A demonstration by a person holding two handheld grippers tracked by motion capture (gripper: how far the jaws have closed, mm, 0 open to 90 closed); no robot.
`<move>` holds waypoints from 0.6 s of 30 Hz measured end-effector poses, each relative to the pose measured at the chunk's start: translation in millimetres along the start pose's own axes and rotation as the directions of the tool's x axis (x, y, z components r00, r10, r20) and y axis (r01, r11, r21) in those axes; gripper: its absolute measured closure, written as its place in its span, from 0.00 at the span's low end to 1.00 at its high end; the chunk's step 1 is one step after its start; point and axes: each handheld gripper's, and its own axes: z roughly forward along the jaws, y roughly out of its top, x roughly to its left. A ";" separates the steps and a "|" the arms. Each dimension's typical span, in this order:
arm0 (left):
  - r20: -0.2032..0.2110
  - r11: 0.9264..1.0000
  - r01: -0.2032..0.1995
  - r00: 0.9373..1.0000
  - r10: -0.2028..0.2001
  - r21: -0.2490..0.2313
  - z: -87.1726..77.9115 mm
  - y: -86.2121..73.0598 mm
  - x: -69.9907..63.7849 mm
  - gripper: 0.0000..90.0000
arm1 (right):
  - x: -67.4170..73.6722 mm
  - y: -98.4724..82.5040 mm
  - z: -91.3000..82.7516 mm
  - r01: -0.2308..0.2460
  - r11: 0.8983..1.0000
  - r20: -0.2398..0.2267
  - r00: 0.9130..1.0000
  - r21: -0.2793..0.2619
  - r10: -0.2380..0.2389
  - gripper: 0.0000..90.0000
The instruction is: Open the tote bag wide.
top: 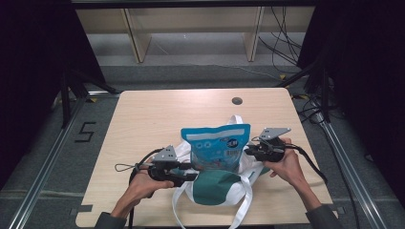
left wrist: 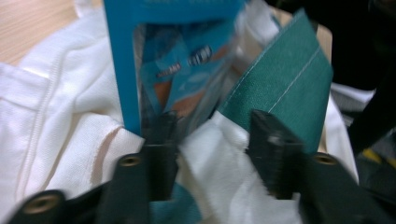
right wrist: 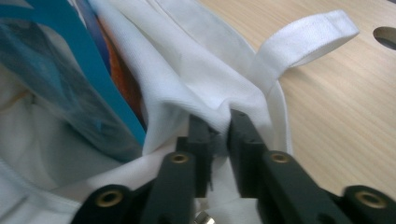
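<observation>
A blue snack bag [top: 217, 145] stands upright in the mouth of a white tote bag with a green panel [top: 215, 188] near the table's front edge. My left gripper [top: 191, 171] is at the tote's left side. In the left gripper view its jaws [left wrist: 212, 140] stand apart with a fold of white cloth [left wrist: 210, 158] between them, the snack bag [left wrist: 177, 70] just beyond and the green panel [left wrist: 285, 79] to the right. My right gripper [top: 248, 150] is at the tote's right side, and its jaws [right wrist: 219, 126] are pinched on the white rim [right wrist: 205, 88].
The wooden table [top: 157, 114] has bare surface behind and to both sides of the tote, and a round cable hole [top: 237, 100] at the back. A white handle loop [right wrist: 303, 44] lies on the wood. Long straps [top: 246, 205] trail over the front edge.
</observation>
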 end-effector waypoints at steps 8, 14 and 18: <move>-0.041 0.969 -0.145 0.987 0.157 0.200 32.7 -30.9 -17.5 0.85 | -5.6 1.6 21.4 -0.049 0.999 0.035 0.998 0.021 0.048 0.97; -0.124 0.970 -0.150 0.977 0.175 0.192 36.6 -40.7 -26.5 0.86 | -9.2 -7.6 52.7 -0.096 0.989 0.040 0.995 0.115 0.092 0.98; -0.147 0.959 -0.170 0.967 0.206 0.226 33.1 -31.6 -32.7 0.85 | -10.0 -6.5 46.5 -0.110 0.989 0.027 0.994 0.101 0.108 0.96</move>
